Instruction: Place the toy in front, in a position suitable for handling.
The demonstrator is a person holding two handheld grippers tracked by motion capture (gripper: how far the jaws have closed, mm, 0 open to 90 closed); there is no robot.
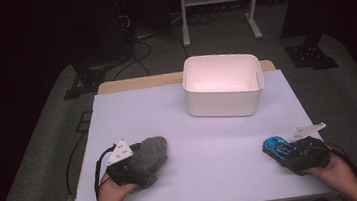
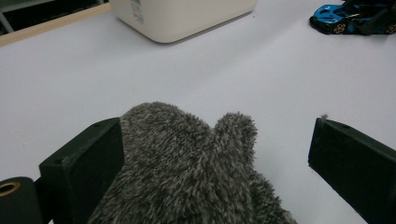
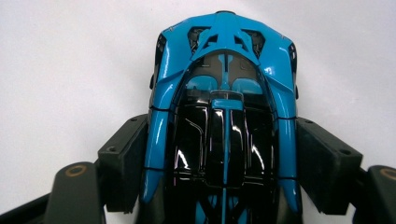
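A grey plush toy (image 1: 153, 152) lies at the table's near left, lying between the jaws of my left gripper (image 1: 140, 162). In the left gripper view the plush (image 2: 187, 168) leans on the left jaw, while the right jaw stands clear of it with bare table between, so the left gripper (image 2: 217, 154) is open. At the near right a blue and black toy car (image 1: 273, 146) sits on the table with my right gripper (image 1: 286, 152) around its rear half. In the right gripper view both jaws touch the car's (image 3: 224, 116) sides, so the right gripper (image 3: 222, 158) is shut on it.
A white open bin (image 1: 224, 103) stands at the back centre of the white table top (image 1: 211, 147); its inside looks bare. The left gripper view shows the bin (image 2: 187, 18) ahead and the car (image 2: 334, 21) at the far right. Beyond the table are dark floor, cables and a white frame.
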